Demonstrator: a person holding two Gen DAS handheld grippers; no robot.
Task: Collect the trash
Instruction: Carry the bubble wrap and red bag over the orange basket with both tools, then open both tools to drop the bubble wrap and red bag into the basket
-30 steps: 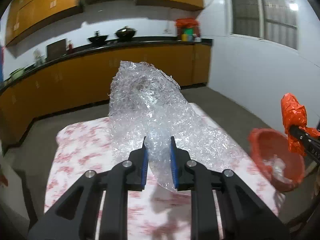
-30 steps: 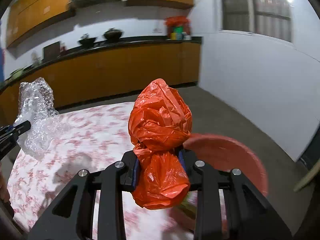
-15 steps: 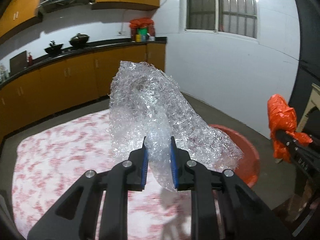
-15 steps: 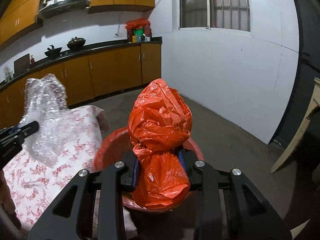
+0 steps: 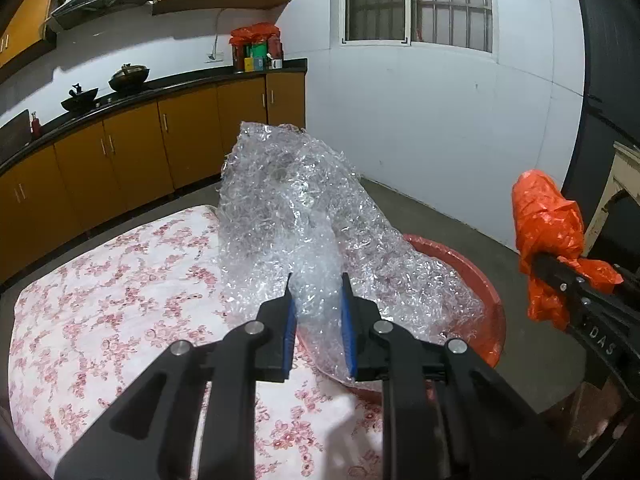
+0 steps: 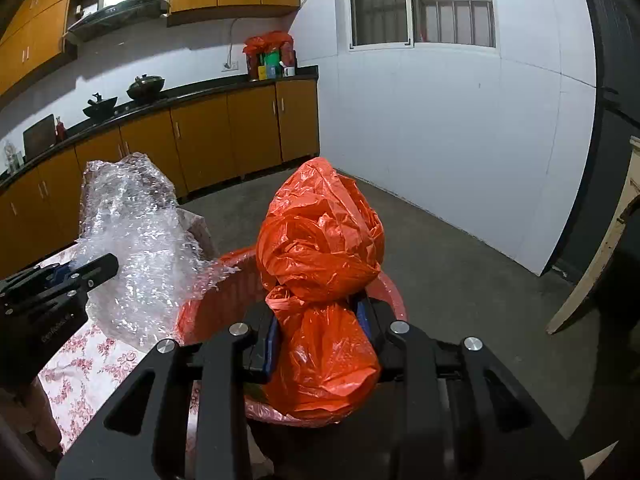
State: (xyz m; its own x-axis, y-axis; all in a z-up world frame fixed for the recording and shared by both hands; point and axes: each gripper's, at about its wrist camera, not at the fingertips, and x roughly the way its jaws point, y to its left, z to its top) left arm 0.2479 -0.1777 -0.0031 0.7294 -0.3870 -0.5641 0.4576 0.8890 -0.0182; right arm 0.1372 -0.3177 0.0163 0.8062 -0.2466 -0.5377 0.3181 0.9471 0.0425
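My left gripper (image 5: 317,286) is shut on a big crumpled sheet of clear bubble wrap (image 5: 296,216), which hangs over the near rim of a red plastic tub (image 5: 486,284). In the right wrist view the same bubble wrap (image 6: 136,240) shows at the left, held beside the red tub (image 6: 394,292). My right gripper (image 6: 320,312) is shut on a knotted orange plastic bag (image 6: 320,256), held above the tub. From the left wrist view that orange bag (image 5: 548,224) sits at the right, past the tub's far side. The tub's inside is mostly hidden.
A table with a pink floral cloth (image 5: 120,280) stands left of the tub. Orange kitchen cabinets (image 5: 132,148) with a black counter run along the back wall. A white wall (image 5: 440,140) with a barred window is at the right, and a pale wooden chair leg (image 6: 592,272) stands on the grey floor.
Both grippers have swung right, from over the floral table toward the red tub. The bubble wrap now hangs at the tub's rim and the orange bag is above it. Both grips are unchanged.
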